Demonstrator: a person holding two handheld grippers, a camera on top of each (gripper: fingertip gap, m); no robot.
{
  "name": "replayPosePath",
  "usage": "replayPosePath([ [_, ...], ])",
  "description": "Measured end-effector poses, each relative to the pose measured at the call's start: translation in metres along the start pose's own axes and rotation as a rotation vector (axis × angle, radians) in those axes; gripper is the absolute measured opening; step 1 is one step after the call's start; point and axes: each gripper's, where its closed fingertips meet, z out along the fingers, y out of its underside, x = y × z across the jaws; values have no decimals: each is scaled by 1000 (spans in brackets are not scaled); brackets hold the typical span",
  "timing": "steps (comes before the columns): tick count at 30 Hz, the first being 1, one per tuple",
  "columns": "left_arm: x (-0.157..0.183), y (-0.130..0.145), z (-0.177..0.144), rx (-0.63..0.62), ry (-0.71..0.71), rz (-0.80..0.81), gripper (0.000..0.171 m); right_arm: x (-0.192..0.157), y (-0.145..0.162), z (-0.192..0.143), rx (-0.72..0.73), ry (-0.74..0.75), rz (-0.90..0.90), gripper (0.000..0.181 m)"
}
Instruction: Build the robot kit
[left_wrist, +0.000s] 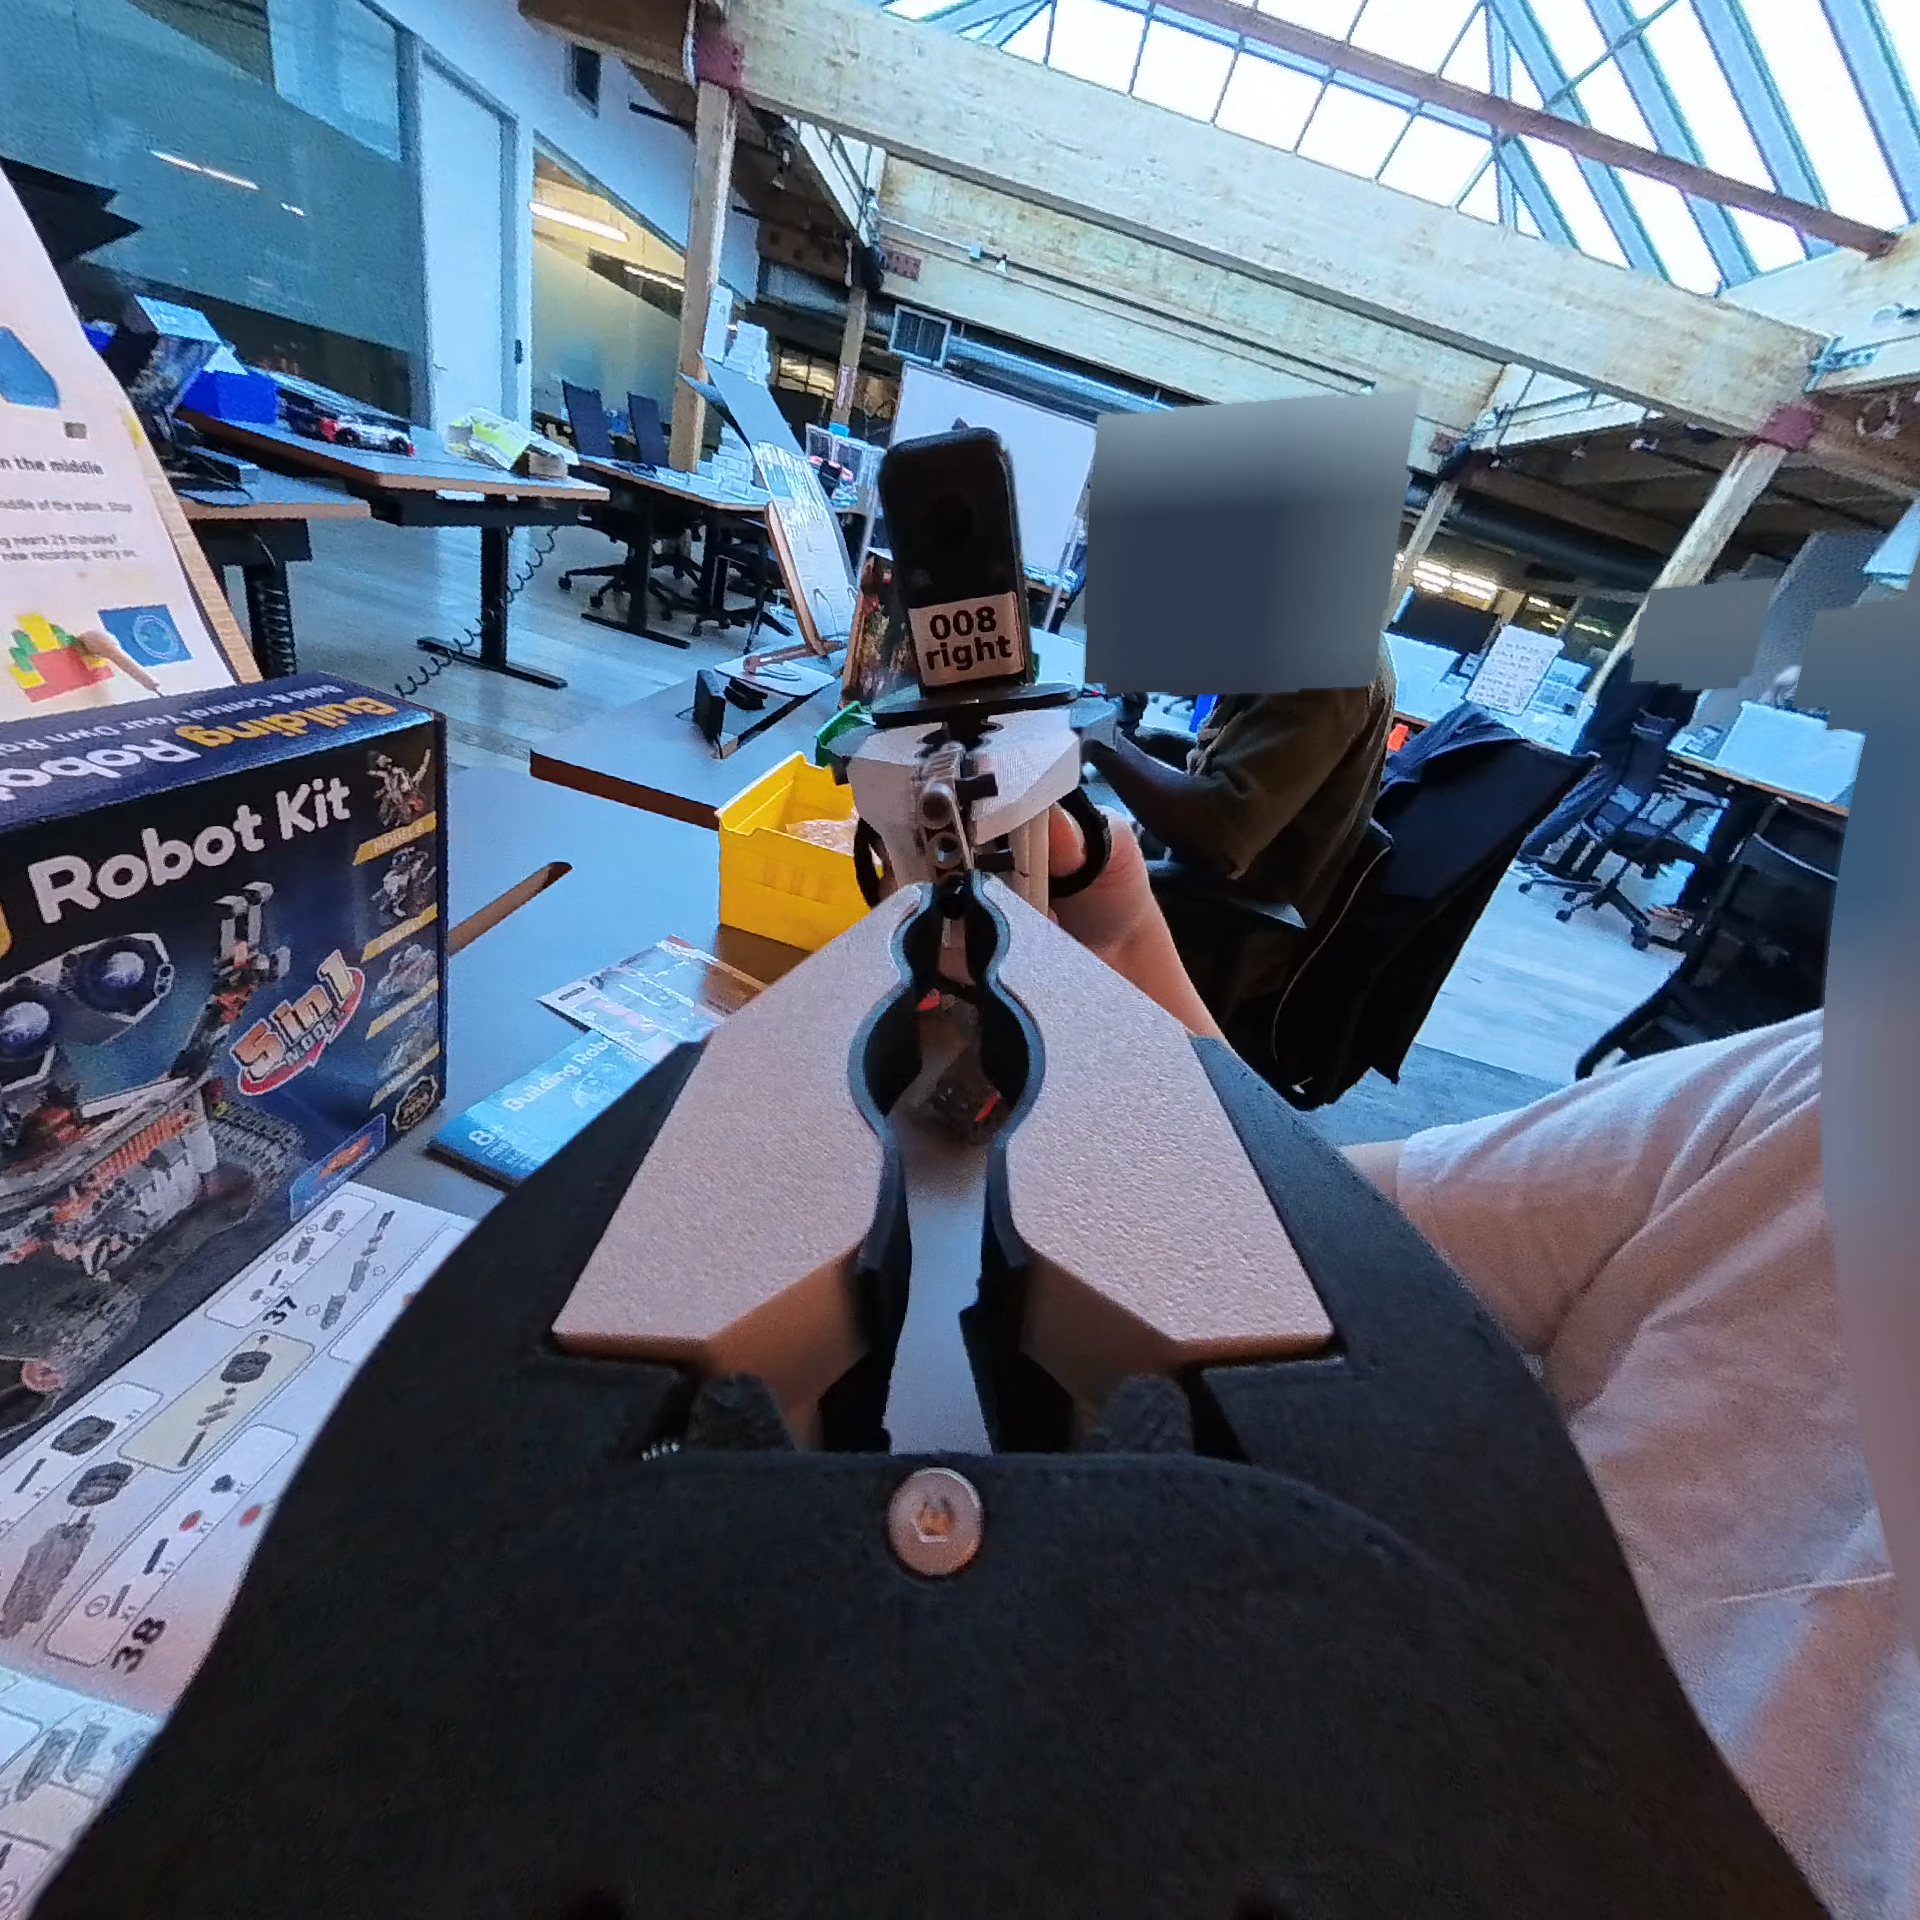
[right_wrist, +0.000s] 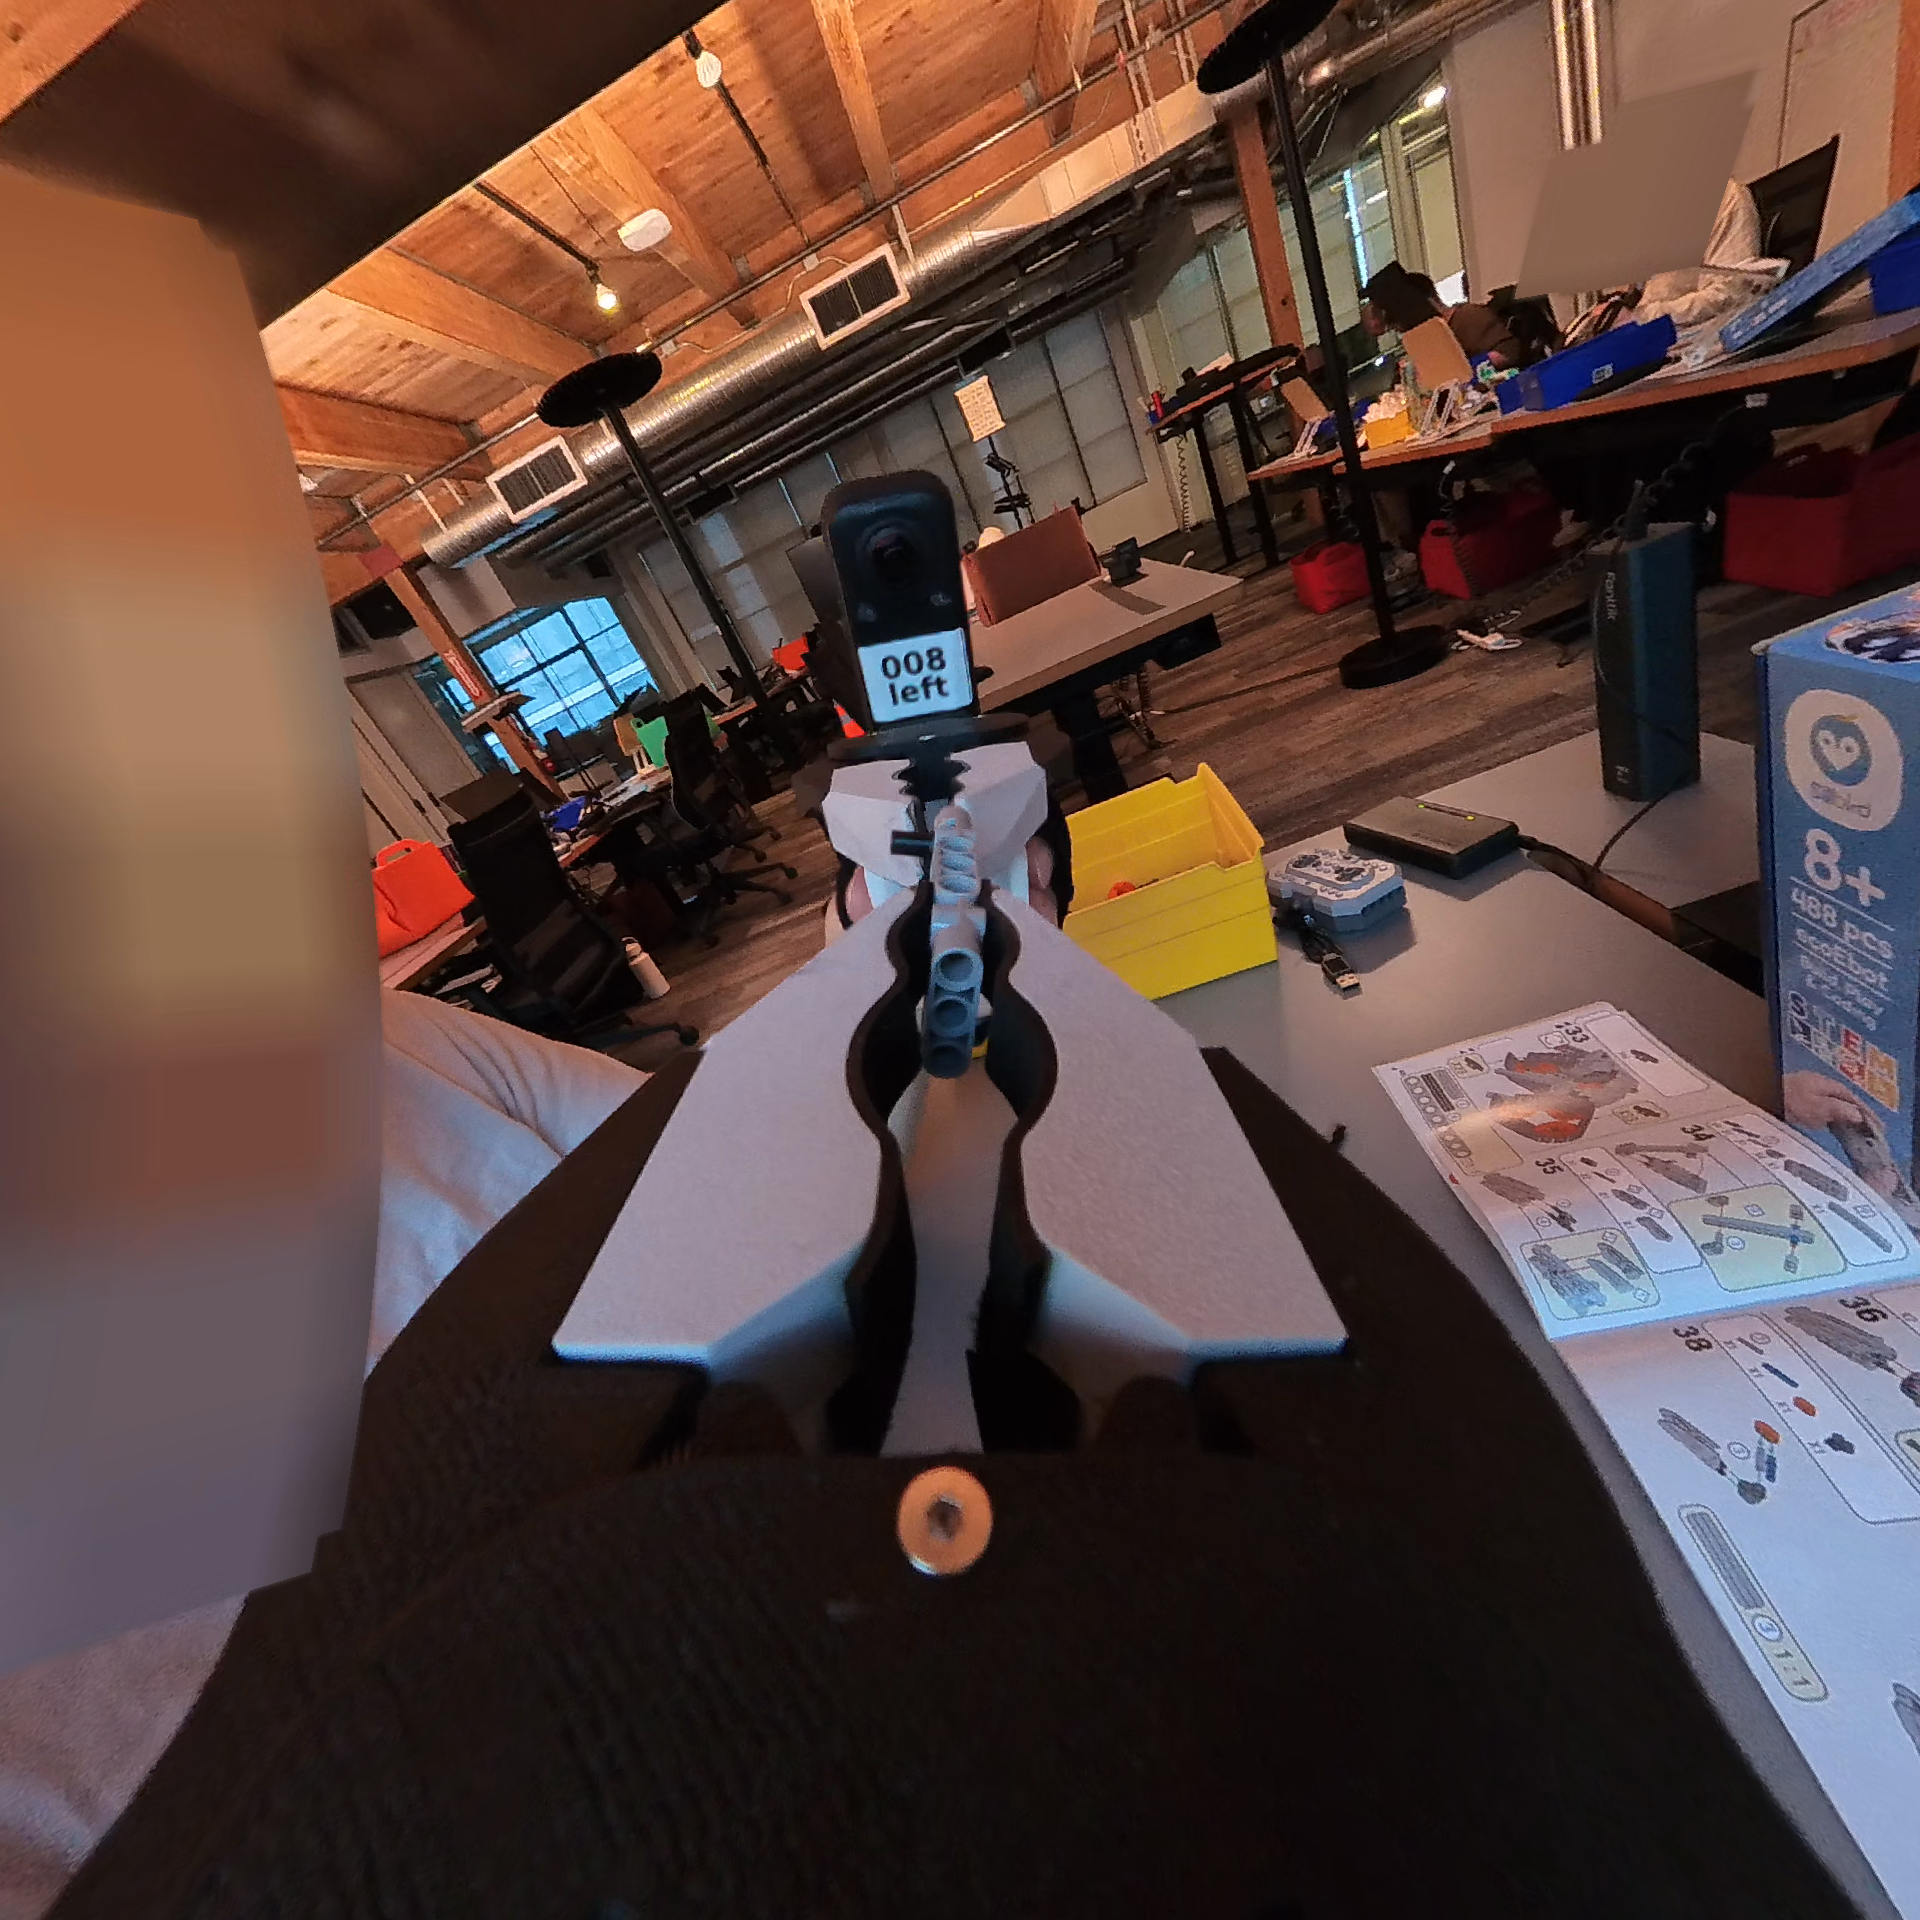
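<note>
left claw (left_wrist: 943, 940) pinches a small black connector piece, facing the right claw (right_wrist: 951, 971) clamped on the grey holed beam (right_wrist: 951, 940) in mid-air; beam light, stiff, held at its end, yellow bin (right_wrist: 1174, 883) behind on worktop (right_wrist: 1455, 997)

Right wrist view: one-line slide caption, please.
Right tongs shut on a grey perforated plastic beam, facing the left tongs, above a grey table with a yellow plastic bin.

Writing legible, not copied. White label (left_wrist: 968, 639) on black camera (left_wrist: 951, 520); a like label (right_wrist: 920, 677) in right wrist view. Big print on dark blue box (left_wrist: 208, 935) and light blue box (right_wrist: 1839, 883). Step numbers on instruction sheet (right_wrist: 1662, 1195). Printed paper sign (left_wrist: 83, 499).
</note>
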Motion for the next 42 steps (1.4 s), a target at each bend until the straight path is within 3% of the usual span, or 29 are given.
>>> replayPosePath([
  [24,-13,0,-1,18,-26,-10,1,12,0,7,32,31,17,5],
  [25,-15,-2,-6,10,-34,-10,16,11,2,9,25,18,23,5],
  [26,-18,-5,-14,2,-52,-12,42,12,0,9,41,8,35,5],
  [27,-23,-7,-27,-14,-80,-10,54,13,-3,6,68,5,50,5],
  [28,-32,-6,-43,-47,-126,2,50,16,-4,3,74,11,61,5],
  [30,-64,16,-83,-197,-308,38,28,24,-1,-3,50,53,56,5],
  [32,-106,62,-130,-435,-544,-44,14,26,1,-5,38,53,53,5],
  [34,-126,117,-168,-688,-633,-220,7,29,5,-4,20,47,73,5],
  [36,-150,152,-196,-875,-719,-225,6,33,9,-2,15,28,104,5],
  [40,-188,182,-197,-948,-645,40,16,38,14,-1,7,0,164,5],
  [42,-189,198,-197,-966,-578,62,17,38,16,-2,-3,4,160,5],
])
